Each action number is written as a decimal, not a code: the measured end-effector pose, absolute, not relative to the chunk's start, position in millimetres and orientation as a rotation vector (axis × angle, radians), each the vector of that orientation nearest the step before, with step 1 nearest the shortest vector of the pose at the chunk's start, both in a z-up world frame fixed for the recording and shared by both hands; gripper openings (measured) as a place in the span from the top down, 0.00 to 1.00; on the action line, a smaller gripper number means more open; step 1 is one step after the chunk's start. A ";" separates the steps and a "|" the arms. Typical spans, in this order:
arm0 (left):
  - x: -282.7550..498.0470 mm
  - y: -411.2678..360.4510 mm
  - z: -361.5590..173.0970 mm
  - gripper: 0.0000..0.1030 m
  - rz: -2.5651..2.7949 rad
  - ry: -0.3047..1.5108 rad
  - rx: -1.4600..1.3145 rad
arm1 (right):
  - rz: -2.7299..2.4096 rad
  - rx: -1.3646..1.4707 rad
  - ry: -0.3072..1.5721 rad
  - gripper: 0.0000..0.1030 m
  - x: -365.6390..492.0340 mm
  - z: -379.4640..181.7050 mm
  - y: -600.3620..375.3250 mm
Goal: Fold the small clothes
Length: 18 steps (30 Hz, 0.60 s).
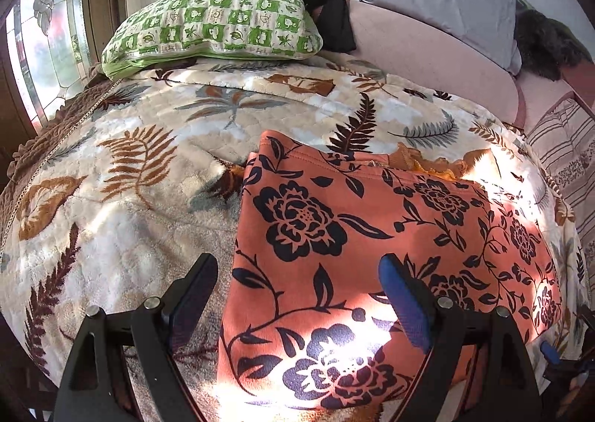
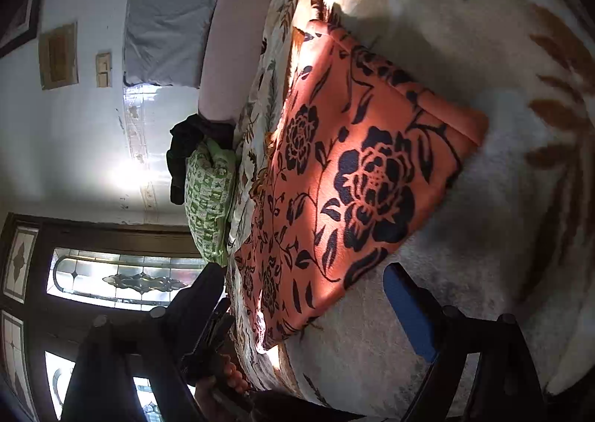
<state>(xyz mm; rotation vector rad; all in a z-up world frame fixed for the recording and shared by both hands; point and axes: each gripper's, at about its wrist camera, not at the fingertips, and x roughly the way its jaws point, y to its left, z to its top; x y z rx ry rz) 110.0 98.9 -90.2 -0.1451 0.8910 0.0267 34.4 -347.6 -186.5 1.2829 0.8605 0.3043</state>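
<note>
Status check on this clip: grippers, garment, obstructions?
Left gripper open, empty, over orange floral garment. Right gripper open, empty. Garment folded flat on blanket. Nothing in the way.

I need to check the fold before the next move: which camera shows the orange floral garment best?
The left wrist view. The orange floral garment lies upright and large there, its far edge and left side clear on the leaf-print blanket, though the jaws hide its near edge. The right wrist view shows the garment rolled sideways, partly shadowed.
</note>
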 end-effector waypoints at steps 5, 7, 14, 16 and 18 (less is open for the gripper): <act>103.6 90.5 -97.5 0.14 0.011 0.895 -0.160 | 0.132 1.380 0.778 0.13 30.3 -200.5 -380.9; 105.8 84.7 -112.3 0.14 0.000 0.933 -0.161 | 0.108 1.384 0.766 0.12 41.6 -199.1 -386.5; 102.2 58.7 -137.1 0.13 0.020 0.942 0.030 | 0.059 1.145 0.850 0.92 72.8 -171.4 -377.9; 103.3 66.5 -129.6 0.13 0.018 0.953 -0.038 | 0.015 1.021 0.825 0.92 64.2 -154.0 -375.5; 103.3 71.0 -123.1 0.13 0.006 0.923 -0.105 | -0.028 0.952 0.870 0.89 62.5 -163.0 -375.2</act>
